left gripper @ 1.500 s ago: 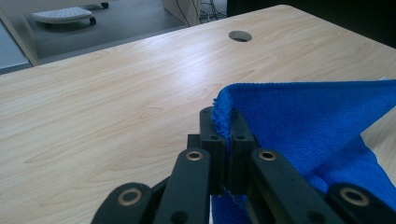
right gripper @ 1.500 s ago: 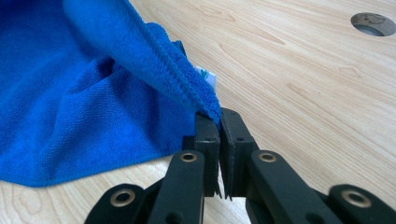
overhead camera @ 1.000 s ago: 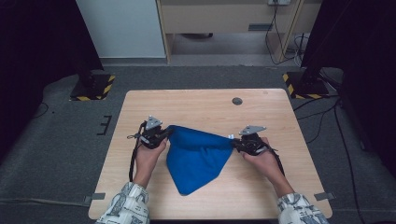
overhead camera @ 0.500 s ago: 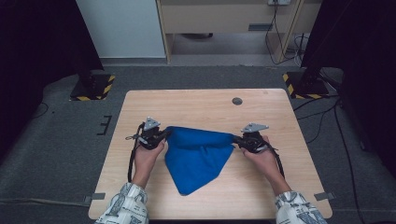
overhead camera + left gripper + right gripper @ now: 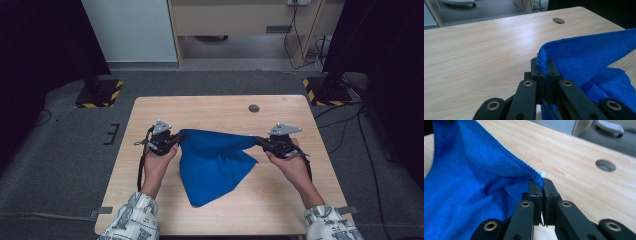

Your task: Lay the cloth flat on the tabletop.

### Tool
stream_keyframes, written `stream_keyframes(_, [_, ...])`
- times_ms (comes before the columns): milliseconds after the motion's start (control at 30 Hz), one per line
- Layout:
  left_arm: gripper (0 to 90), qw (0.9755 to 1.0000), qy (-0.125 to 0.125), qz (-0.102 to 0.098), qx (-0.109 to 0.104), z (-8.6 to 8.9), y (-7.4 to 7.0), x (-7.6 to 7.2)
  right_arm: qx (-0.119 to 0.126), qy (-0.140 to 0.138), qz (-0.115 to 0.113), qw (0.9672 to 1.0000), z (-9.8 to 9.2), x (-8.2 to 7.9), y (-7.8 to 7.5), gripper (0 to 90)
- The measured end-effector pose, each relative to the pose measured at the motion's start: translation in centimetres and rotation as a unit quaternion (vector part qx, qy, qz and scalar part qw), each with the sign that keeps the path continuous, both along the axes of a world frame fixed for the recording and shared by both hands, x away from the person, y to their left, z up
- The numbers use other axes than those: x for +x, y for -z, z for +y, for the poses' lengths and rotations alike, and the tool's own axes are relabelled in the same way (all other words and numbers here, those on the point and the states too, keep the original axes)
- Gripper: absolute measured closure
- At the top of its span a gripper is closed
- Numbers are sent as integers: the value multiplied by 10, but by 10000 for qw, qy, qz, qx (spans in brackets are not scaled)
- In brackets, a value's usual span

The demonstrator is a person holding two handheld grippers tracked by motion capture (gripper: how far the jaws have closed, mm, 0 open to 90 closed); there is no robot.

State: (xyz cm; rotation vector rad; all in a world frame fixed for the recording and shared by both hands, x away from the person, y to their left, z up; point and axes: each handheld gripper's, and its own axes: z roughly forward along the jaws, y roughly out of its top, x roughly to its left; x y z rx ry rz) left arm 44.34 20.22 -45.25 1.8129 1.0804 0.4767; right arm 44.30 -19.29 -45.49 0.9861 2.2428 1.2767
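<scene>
Now both forearms come in from the near edge of the table [image 5: 220, 107], patterned sleeves at the elbows, each hand wrapped round its tool. The left hand [image 5: 157, 162] holds the left gripper [image 5: 170, 141] low and roughly level, pointed inward toward the other hand; the right hand [image 5: 290, 162] holds the right gripper [image 5: 261, 143] the same way, mirrored, wrist a little bent.

Between the two sets of jaws hangs the blue cloth [image 5: 212, 162] — its top edge is stretched from one pair to the other, and the rest droops toward the person in a rough triangle whose point lies on the wood.

In the left gripper view the left jaws are pressed together on a fuzzy corner of the cloth, which sticks up just past their tips and falls away to their right. In the right gripper view the right jaws have just been closing and now pinch a hemmed corner (a tiny white tag [image 5: 543, 174] peeks out just beyond the tips), the fabric spreading off to their left.

A round hole [image 5: 254, 108] sits in the table beyond both jaws. No writing can be read anywhere.
</scene>
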Motion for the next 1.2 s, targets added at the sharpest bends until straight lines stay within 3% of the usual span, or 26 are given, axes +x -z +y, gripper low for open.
stream_keyframes(200, [879,10000,41,-10,-2,-3,-5,4,50,65,-71,9999,-8,-1,-19,875])
stream_keyframes(600, [878,9997,171,-139,-64,-12,-18,3,179,201,-126,9996,-19,2,-33,875])
stream_keyframes(1200, [877,9987,379,-331,-56,-30,-41,2,225,371,-310,9986,-38,-13,-61,875])
